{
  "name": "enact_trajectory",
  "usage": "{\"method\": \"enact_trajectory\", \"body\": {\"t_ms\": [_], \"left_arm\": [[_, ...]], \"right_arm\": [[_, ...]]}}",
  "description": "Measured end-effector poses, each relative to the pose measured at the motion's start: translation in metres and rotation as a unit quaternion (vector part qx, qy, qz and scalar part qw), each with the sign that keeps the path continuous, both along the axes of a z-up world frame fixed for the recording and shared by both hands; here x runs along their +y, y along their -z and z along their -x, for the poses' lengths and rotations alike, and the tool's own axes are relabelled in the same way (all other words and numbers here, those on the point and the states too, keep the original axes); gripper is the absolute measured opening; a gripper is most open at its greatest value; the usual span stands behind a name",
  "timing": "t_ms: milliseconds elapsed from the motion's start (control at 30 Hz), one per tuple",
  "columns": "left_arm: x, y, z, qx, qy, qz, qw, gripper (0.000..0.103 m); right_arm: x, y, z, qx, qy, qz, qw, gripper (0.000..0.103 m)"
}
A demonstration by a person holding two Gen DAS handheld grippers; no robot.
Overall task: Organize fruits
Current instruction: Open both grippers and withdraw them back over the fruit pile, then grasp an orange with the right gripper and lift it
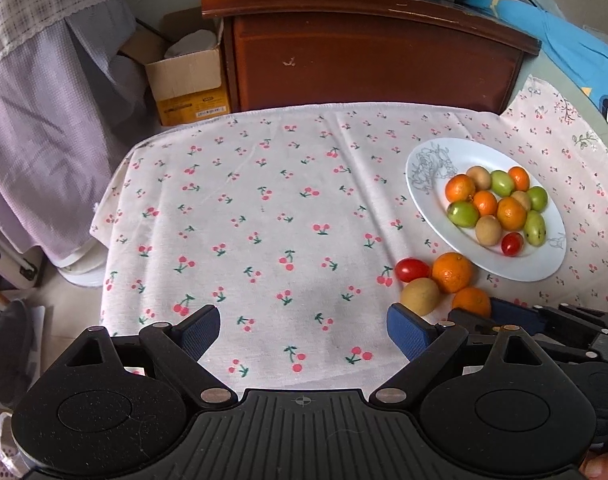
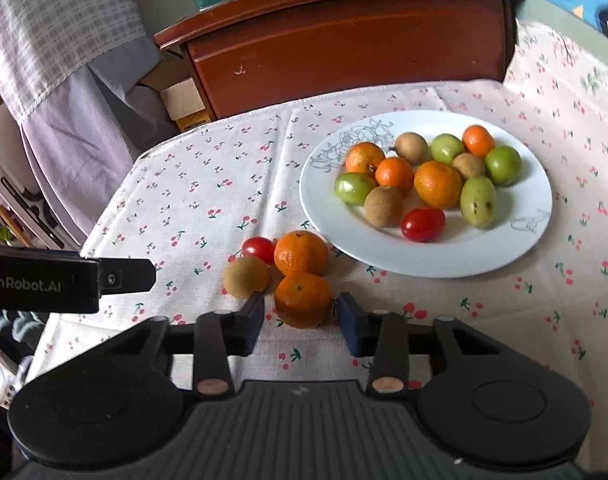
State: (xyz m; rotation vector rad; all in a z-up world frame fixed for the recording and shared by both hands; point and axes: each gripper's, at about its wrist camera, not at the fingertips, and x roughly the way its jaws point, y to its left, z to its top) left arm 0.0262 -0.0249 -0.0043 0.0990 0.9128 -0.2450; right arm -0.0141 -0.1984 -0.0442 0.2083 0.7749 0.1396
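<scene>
Right gripper (image 2: 299, 322) jaws part-open, straddling nearest tangerine (image 2: 302, 299); pads level with fruit's near half, small gap each side, no contact visible. Looks like pre-grasp: width set just over fruit, so closing should catch it across the middle. Not yet gripped.

Left gripper (image 1: 302, 330) jaws spread wide, empty, over bare cherry-print cloth (image 1: 263, 208). Probably parked out of the way, clear of the pile.

Outward from right fingers: three more loose fruits just behind the target — second tangerine (image 2: 300, 253) touching it, brown longan-like fruit (image 2: 246, 276) to the left, cherry tomato (image 2: 259, 250) behind. Tight cluster, so left pad risks nudging the brown one on closing.

Beyond that: white plate (image 2: 500, 256), close to cluster, already loaded with tangerines, green fruits, brown fruits, one tomato. Evidently the collection point; near rim bare, room for drop-off there.

Judgement: mostly done, four fruits left on cloth. Nearest first makes sense, since it frees access to the rest.

Background: wooden cabinet (image 2: 344, 40), cardboard box (image 1: 187, 80).
</scene>
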Motion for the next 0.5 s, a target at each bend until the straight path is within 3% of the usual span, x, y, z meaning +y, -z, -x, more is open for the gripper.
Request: {"method": "enact_trajectory", "body": {"t_ms": [233,500], "left_arm": [[-0.011,0.009,0.001,0.001,0.024,0.005,0.9997,0.092],[-0.029,0.019,0.001,0.000,0.054,0.031,0.9981,0.092]], "right_arm": [[-0.002,-0.002,0.004,0.004,0.001,0.004,1.000,0.031],[-0.019,-0.011,0.019,0.029,0.038,0.004,0.999,0.031]]}}
